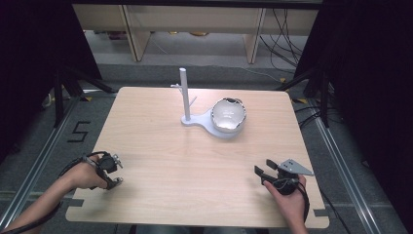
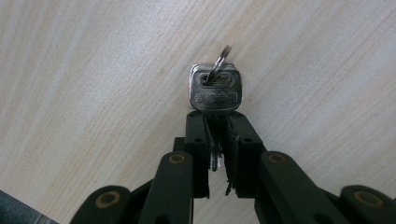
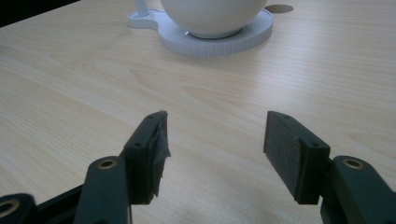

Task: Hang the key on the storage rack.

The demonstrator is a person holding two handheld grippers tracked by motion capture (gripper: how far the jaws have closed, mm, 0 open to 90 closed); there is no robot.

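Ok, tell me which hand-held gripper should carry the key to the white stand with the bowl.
Left. The left hand-held gripper is already shut on the key. The right hand-held gripper is open and holds nothing, though it sits nearer the stand and bowl.

A silver key (image 2: pixel 215 88) with a slotted head and a ring (image 2: pixel 221 60) through it sits upright, blade pinched between the left jaws, near-left over the bench.

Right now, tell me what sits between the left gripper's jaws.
The left gripper is shut on a silver key. Its head, with a ring through the hole, sticks out above the wooden table; most of the blade is covered by the pads.
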